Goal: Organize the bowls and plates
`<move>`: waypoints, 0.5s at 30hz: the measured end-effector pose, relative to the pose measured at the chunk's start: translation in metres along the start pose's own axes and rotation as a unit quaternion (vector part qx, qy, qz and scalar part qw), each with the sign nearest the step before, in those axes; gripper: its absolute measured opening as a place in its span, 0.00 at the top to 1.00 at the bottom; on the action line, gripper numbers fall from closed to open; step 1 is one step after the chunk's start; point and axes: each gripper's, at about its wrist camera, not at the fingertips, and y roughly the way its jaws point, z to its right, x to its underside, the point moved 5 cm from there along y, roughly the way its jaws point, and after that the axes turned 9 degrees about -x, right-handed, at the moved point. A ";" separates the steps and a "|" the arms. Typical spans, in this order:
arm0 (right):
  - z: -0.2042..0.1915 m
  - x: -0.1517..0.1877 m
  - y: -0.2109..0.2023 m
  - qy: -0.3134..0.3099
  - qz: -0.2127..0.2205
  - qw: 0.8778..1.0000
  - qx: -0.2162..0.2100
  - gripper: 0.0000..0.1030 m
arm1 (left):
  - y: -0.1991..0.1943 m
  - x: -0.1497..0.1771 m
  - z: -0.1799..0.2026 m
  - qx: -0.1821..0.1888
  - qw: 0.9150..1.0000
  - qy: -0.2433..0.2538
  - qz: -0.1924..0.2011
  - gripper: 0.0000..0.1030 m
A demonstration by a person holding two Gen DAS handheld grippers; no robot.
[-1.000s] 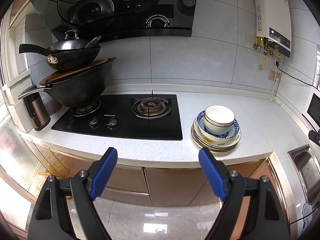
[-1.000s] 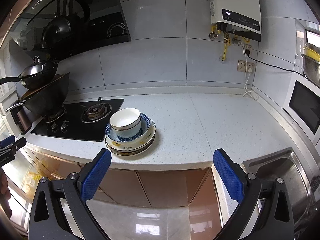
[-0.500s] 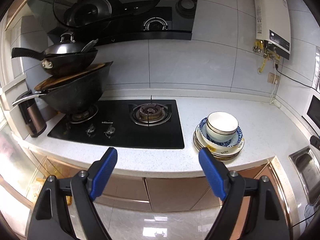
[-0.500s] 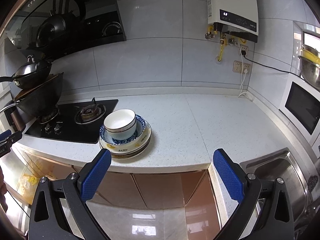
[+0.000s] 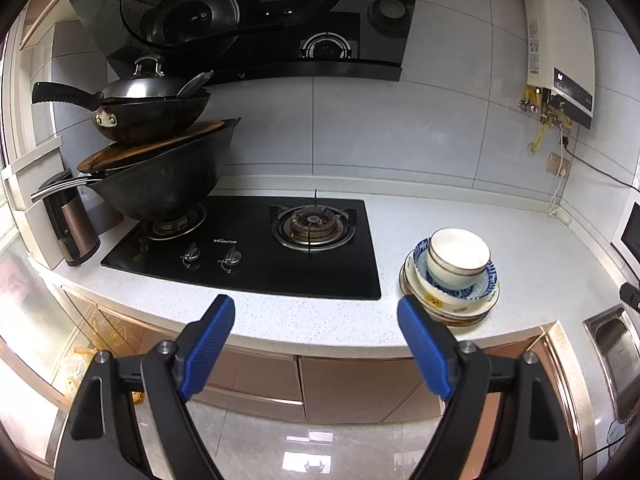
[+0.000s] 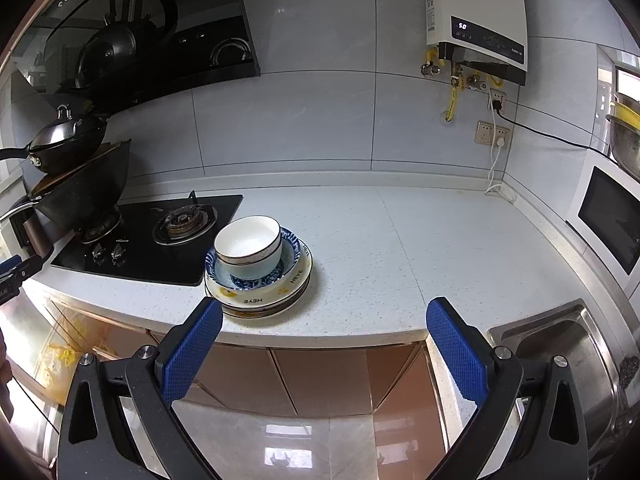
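The white speckled countertop [image 6: 420, 248] spans the kitchen wall, with a black gas hob [image 5: 248, 248] set into it at one end and a stainless sink [image 6: 560, 352] at the other. On the hob's far burner, a large black wok [image 5: 160, 184] carries a wooden board and a smaller lidded wok [image 5: 152, 112]. A wall-mounted water heater [image 6: 476, 12] hangs over the bare stretch of counter. The dishes form a single pile just beside the hob's edge, near the counter's front: a stack of plates [image 6: 260, 300], the top one cream with yellow figures, holds a blue-patterned bowl [image 6: 292, 248], and a white bowl [image 6: 248, 246] sits nested in that. The plate count cannot be read from the edges, probably three or four. The left gripper [image 5: 316, 344] and the right gripper [image 6: 324, 344] both hang in front of the counter, over the floor, with jaws spread wide and nothing between them. This arrangement fits two stages: a mixed pile awaiting sorting into plates and bowls, or a finished consolidated stack with the tools drawn clear. If sorting is intended, the white bowl is the accessible piece; a rim pinch with one finger inside calls for a level lift, since glazed ware slips easily.
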 end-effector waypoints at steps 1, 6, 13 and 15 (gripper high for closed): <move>-0.001 0.000 0.001 -0.001 0.000 1.000 -0.003 0.02 | 0.000 0.001 0.000 0.000 1.000 -0.001 -0.003 0.19; -0.004 0.000 0.000 -0.005 0.003 1.000 -0.009 0.02 | -0.001 0.006 0.000 -0.001 1.000 -0.002 -0.009 0.19; -0.004 0.003 -0.001 -0.002 0.000 1.000 -0.011 0.02 | -0.006 0.008 0.001 0.000 1.000 -0.008 -0.010 0.19; -0.004 0.004 -0.002 -0.002 0.001 1.000 -0.010 0.02 | -0.007 0.009 0.002 -0.001 1.000 -0.008 -0.009 0.19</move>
